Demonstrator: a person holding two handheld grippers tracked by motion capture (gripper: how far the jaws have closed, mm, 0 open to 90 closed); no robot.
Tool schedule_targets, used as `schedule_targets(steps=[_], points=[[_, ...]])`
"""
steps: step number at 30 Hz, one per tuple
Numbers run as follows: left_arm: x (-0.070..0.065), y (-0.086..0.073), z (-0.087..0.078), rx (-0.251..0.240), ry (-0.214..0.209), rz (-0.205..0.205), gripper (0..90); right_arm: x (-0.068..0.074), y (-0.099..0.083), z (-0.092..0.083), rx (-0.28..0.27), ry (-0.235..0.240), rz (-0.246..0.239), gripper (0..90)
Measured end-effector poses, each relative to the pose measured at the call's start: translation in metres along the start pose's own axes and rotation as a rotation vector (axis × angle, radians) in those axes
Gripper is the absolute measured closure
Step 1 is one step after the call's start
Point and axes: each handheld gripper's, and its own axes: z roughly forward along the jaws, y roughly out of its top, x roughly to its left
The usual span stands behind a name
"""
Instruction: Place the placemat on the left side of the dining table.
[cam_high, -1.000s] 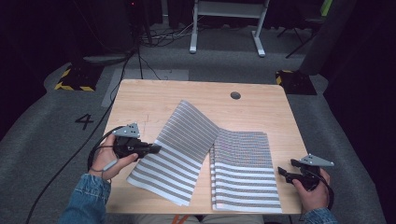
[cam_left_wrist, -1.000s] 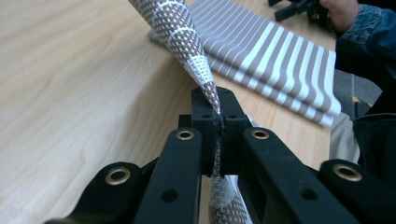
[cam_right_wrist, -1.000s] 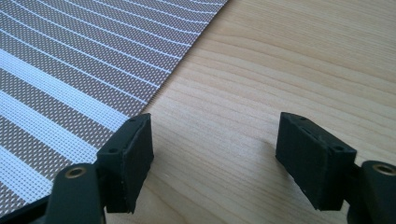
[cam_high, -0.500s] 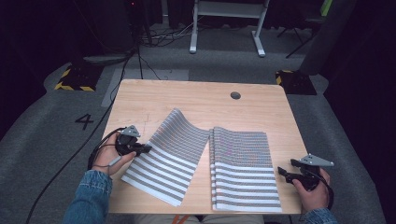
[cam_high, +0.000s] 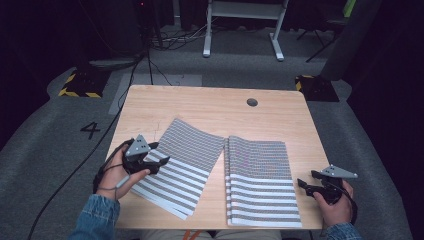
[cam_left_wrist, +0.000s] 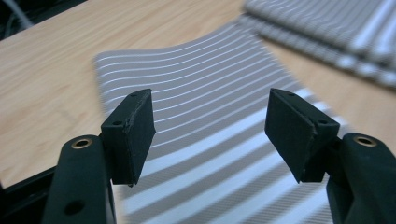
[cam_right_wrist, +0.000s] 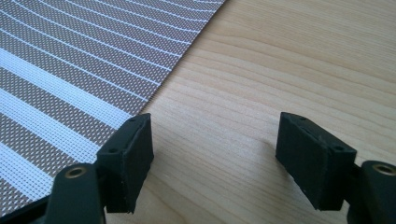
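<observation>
A single grey-and-white striped mat (cam_high: 185, 160) lies askew on the left half of the wooden table (cam_high: 200, 105). A stack of like mats (cam_high: 260, 180) lies square to its right. My left gripper (cam_high: 164, 163) hovers over the single mat's left edge; its jaws have just been opening and stand open, with nothing between them. Seen from the left gripper view, that mat (cam_left_wrist: 210, 93) lies flat below the left gripper (cam_left_wrist: 210, 135), with the stack (cam_left_wrist: 327, 28) beyond. My right gripper (cam_high: 303, 185) rests open beside the stack's right edge, over bare wood next to the top mat (cam_right_wrist: 70, 70).
A round cable hole (cam_high: 252, 102) sits near the table's far edge. A cable (cam_high: 75, 170) trails from the left gripper down to the grey floor. A white frame (cam_high: 240, 25) and yellow-black striped blocks (cam_high: 80, 85) stand on the floor behind.
The left gripper pulled the single mat leftward and toward the near edge, lowered it, then let go. The mat, which was bowed up, now lies flat. The right gripper has kept still.
</observation>
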Motion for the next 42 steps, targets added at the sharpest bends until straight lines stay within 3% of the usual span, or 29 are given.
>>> schedule_targets(steps=[3, 5, 8, 11, 13, 18, 23, 25, 29, 33, 37, 42], points=[[-0.028, -0.001, -0.002, -0.008, -0.045, -0.001, 33.4, 0.0, 0.0, 0.0, 0.0, 0.0, -0.001, 27.4], [-0.043, -0.004, -0.001, -0.002, -0.068, 0.021, 33.2, 0.0, 0.0, 0.0, 0.0, 0.0, 0.0, 27.4], [-0.062, -0.014, 0.002, -0.011, -0.103, 0.006, 33.3, 0.0, 0.0, 0.0, 0.0, 0.0, -0.002, 27.4], [-0.077, -0.026, 0.01, 0.002, -0.127, -0.003, 33.3, 0.0, 0.0, 0.0, 0.0, 0.0, 0.0, 27.4], [-0.085, -0.034, 0.016, 0.022, -0.121, -0.007, 33.8, 0.0, 0.0, 0.0, 0.0, 0.0, -0.001, 27.4], [-0.101, -0.05, 0.033, 0.068, -0.143, 0.019, 34.4, 0.0, 0.0, 0.0, 0.0, 0.0, -0.001, 27.3], [-0.107, -0.06, 0.044, 0.098, -0.16, 0.011, 33.8, 0.0, 0.0, 0.0, 0.0, 0.0, -0.001, 27.4], [-0.109, -0.062, 0.047, 0.155, -0.153, 0.016, 34.1, 0.0, 0.0, 0.0, 0.0, 0.0, -0.001, 27.4], [-0.112, -0.061, 0.047, 0.165, -0.119, 0.047, 33.4, 0.0, 0.0, 0.0, 0.0, 0.0, 0.0, 27.4], [-0.112, -0.061, 0.047, 0.156, -0.115, 0.043, 35.1, 0.0, 0.0, 0.0, -0.001, 0.0, -0.002, 27.4], [-0.109, -0.062, 0.046, 0.143, -0.105, 0.01, 48.3, 0.0, 0.0, 0.0, 0.0, 0.0, 0.0, 27.4], [-0.1, -0.063, 0.043, 0.125, -0.099, -0.071, 65.8, 0.0, 0.0, 0.0, 0.0, 0.0, -0.001, 27.4]])
